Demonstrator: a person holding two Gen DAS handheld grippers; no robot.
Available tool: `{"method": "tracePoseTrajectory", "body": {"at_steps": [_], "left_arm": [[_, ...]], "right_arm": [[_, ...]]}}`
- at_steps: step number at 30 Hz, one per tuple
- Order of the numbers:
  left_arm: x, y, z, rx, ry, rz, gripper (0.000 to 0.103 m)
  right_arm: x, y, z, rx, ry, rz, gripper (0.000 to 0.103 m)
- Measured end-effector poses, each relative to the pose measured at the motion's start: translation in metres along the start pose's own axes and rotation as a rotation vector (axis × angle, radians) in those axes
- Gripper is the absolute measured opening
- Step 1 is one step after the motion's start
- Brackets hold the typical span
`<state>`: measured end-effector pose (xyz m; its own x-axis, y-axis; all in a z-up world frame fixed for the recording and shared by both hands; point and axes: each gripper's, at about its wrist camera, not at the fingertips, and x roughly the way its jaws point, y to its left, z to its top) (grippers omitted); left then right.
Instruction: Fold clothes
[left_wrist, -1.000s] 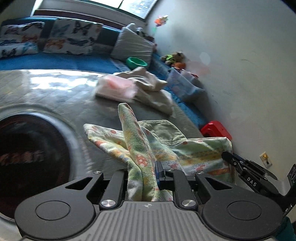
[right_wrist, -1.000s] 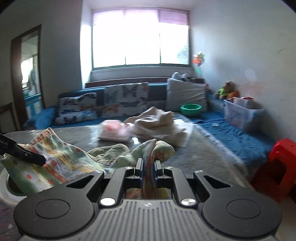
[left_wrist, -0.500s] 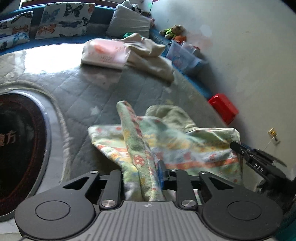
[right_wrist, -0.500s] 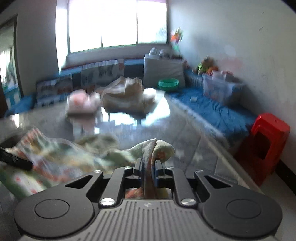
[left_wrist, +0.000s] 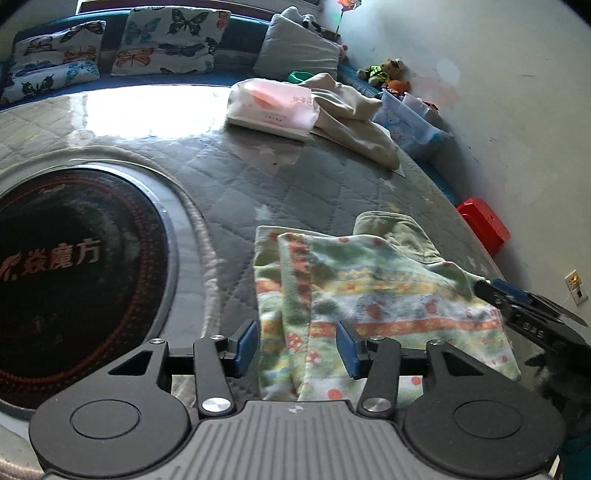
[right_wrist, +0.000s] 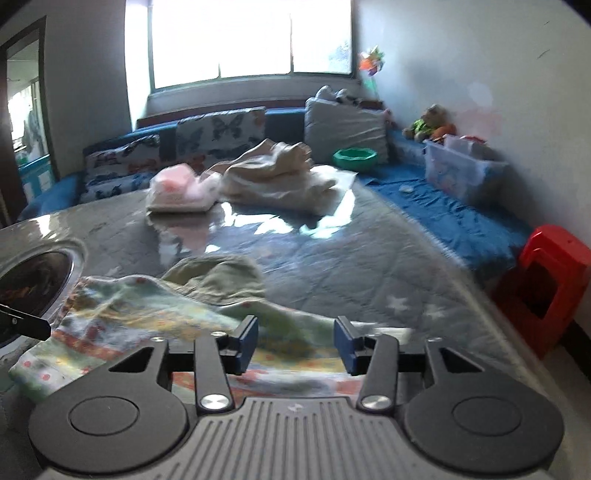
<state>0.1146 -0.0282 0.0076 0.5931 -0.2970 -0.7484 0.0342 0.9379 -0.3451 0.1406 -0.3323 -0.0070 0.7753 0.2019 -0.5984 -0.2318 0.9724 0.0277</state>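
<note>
Two handheld grippers hang low over a grey quilted table (left_wrist: 288, 184). The left gripper (left_wrist: 297, 345) has its blue pads spread wide, straddling one patterned towel (left_wrist: 388, 295) without pinching it. The right gripper (right_wrist: 295, 341) is likewise spread wide above the towel's other end. The towel lies doubled over one olive garment (left_wrist: 402, 232) near the table's near edge. The loose top layer could slide or spring apart, and a pad could snag it on lifting away. Farther back lie one pink-and-white packet (left_wrist: 273, 107) and one cream pile of cloth (left_wrist: 354, 110).
</note>
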Motion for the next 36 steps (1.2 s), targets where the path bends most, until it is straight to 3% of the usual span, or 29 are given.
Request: {"method": "tracePoseTrajectory", "body": {"at_steps": [7, 9, 13, 16, 21, 27, 36], "left_arm": [[-0.012, -0.001, -0.009, 0.035, -0.032, 0.011, 0.051], [-0.013, -0.004, -0.014, 0.063, -0.033, 0.02, 0.051], [-0.013, -0.008, -0.02, 0.097, -0.03, 0.033, 0.053], [-0.013, -0.01, -0.023, 0.113, -0.032, 0.034, 0.055], [-0.01, -0.011, -0.028, 0.131, -0.024, 0.042, 0.059], [-0.011, -0.009, -0.033, 0.134, -0.02, 0.041, 0.063], [-0.013, -0.002, -0.037, 0.12, -0.02, 0.045, 0.068]], "right_arm": [[0.034, 0.021, 0.003, -0.041, 0.047, 0.007, 0.06], [0.041, 0.023, 0.004, -0.044, 0.049, -0.006, 0.07], [0.04, 0.024, 0.008, -0.03, 0.044, -0.014, 0.074], [0.036, 0.033, 0.013, -0.045, 0.028, 0.012, 0.085], [0.041, 0.064, 0.021, -0.112, 0.016, 0.064, 0.091], [0.063, 0.093, 0.027, -0.188, 0.038, 0.027, 0.098], [0.051, 0.1, 0.023, -0.217, 0.027, 0.027, 0.102]]}}
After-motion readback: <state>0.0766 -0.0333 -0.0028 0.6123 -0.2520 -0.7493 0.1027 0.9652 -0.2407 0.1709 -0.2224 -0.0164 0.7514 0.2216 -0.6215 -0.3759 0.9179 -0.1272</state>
